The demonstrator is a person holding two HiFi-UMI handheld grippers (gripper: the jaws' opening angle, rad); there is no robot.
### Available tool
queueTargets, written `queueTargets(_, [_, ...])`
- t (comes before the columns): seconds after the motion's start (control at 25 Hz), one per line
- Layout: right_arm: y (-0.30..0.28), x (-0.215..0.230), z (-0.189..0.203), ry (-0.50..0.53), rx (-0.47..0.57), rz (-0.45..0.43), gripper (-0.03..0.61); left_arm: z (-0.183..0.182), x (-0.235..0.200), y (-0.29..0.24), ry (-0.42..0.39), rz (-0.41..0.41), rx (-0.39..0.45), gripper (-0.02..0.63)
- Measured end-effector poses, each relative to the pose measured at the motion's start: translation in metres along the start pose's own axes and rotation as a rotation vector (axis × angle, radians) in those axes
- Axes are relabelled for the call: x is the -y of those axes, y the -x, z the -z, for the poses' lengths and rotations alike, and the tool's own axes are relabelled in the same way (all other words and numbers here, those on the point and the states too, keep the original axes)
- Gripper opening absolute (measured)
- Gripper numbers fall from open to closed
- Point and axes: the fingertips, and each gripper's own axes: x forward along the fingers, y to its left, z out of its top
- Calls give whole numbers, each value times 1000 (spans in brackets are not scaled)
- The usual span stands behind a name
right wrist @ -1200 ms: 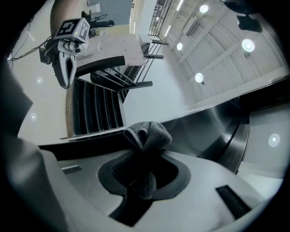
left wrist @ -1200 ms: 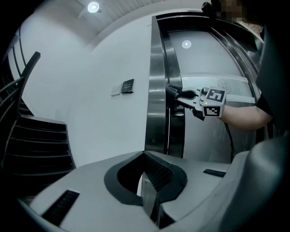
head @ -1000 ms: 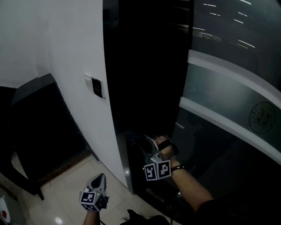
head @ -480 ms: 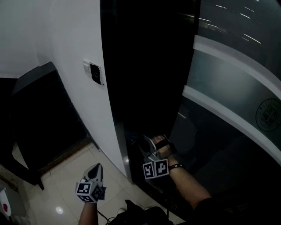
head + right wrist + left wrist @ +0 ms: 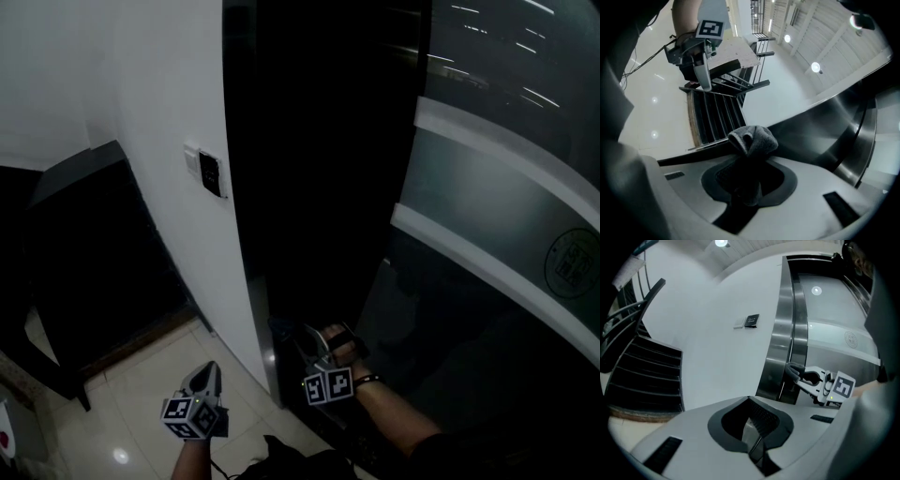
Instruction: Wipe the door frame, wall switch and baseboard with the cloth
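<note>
Door frame (image 5: pixel 780 352) | right gripper (image 5: pixel 747 164) fingers clamp cloth (image 5: pixel 752 138) | left gripper (image 5: pixel 754 423) fingers together, empty

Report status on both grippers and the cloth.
Right gripper shut on bunched grey cloth, low at the brushed-steel door frame. Left gripper shut, empty, held clear. Nothing in the way.

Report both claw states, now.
Left claw: closed, empty.
Right claw: closed, holding the cloth.

Pale glossy tile flr (image 5: pixel 141 408)
</note>
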Motion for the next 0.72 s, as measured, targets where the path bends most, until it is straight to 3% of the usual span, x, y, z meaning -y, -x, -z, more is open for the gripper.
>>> queueTargets(0.12, [-1,-19,4,-4,-2,-29,84,-3,-14,3,51,-31,20,-8])
queueTargets(0.44, [-3,-62,16,-30,-2,-96,84,7,-28,6,44,-84,-4,-8])
queueTargets(0.72, [-4,-93,30,-23,-28,-183,86,0,-19,2,20,-65,-4,-8])
